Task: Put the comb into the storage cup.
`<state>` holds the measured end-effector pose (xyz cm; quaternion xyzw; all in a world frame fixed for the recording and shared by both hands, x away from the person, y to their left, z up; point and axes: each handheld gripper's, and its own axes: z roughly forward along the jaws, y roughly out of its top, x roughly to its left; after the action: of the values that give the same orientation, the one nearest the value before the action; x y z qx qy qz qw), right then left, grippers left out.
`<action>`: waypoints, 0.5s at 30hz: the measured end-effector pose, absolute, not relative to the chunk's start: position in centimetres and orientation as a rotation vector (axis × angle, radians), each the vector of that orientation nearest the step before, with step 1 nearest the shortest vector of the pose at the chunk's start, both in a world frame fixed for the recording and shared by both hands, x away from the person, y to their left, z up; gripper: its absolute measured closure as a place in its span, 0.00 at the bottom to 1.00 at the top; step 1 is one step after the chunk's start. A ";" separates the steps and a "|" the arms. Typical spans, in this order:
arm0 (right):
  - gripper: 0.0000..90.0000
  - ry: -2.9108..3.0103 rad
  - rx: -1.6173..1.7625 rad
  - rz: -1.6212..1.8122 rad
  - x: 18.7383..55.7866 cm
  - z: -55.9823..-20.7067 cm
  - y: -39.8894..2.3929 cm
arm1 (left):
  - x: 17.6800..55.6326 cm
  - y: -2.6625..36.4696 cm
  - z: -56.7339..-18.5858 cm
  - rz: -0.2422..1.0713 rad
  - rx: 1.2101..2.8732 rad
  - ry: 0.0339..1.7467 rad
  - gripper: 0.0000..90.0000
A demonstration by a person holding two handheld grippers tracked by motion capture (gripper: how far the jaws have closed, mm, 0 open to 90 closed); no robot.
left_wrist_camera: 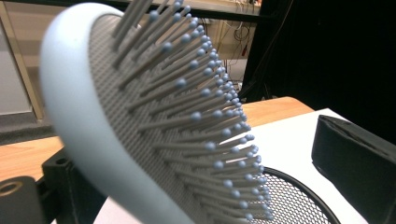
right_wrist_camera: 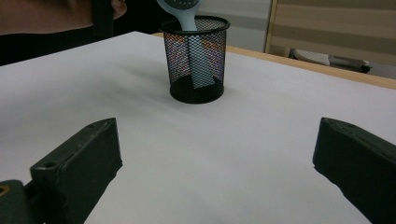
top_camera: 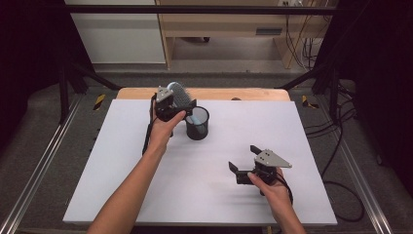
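Leaning in the black mesh cup (top_camera: 197, 124) at the back of the white surface (top_camera: 146, 185), the pale blue hairbrush (top_camera: 179, 94) sits handle-down, its head between the left gripper (top_camera: 171, 105) fingers, which stand apart. Right gripper (top_camera: 246, 163) hovers nearer the front, fingers wide apart around nothing.

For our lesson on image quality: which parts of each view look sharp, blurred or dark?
High view: white table evenly lit, surroundings dark. Left gripper view: hairbrush close, its near bristles soft. Right gripper view: mesh cup sharp, jaws in front slightly soft.

Even bright light, dark edges, close-up blur
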<state>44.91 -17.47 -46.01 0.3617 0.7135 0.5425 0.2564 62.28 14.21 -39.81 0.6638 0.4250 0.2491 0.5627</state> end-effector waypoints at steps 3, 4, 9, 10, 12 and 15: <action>0.02 1.940 0.979 1.470 44.9 -46.1 -17.4 | 62.0 14.3 -39.9 0.611 1.577 0.996 0.03; 0.02 1.940 0.979 1.469 44.9 -46.1 -17.4 | 62.0 14.4 -40.0 0.622 1.578 0.993 0.03; 0.01 1.937 0.980 1.470 44.9 -46.0 -17.4 | 61.8 14.5 -40.0 0.614 1.565 0.995 0.03; 0.01 1.936 0.984 1.469 44.9 -46.0 -17.4 | 61.8 14.6 -40.0 0.614 1.563 0.995 0.03; 0.01 1.932 0.988 1.469 44.9 -46.0 -17.4 | 61.6 14.7 -40.0 0.619 1.551 0.994 0.03; 0.01 1.935 0.987 1.468 44.9 -46.1 -17.4 | 61.4 14.8 -39.9 0.622 1.550 0.992 0.03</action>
<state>44.91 -17.39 -46.05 0.3638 0.7132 0.5411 0.2573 61.43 14.82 -39.92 0.6588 0.4217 0.2642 0.5642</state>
